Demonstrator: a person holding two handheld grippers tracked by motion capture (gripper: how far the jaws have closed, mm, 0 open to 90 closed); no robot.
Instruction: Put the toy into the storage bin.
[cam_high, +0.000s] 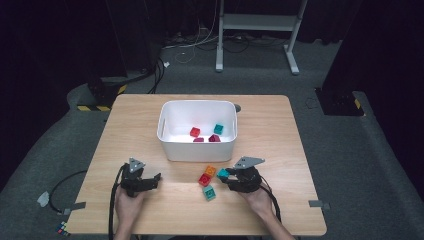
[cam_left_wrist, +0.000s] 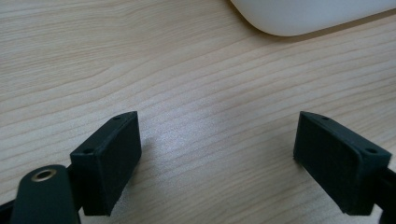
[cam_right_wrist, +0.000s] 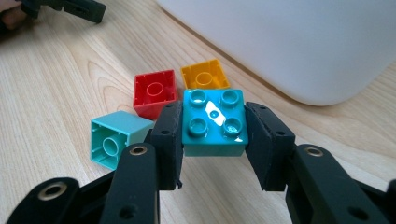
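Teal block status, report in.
Right gripper shut on teal block, studs up, near the white bin. Left gripper open, empty, over bare table. Path to bin clear.

Three bricks (cam_high: 208, 180) before bin (cam_high: 170, 146), four inside.

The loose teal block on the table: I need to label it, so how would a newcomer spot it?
Start at the white bin mid-table. Three blocks lie before its near wall; the loose teal block lies nearest the person, on its side, beside the red block and orange block.
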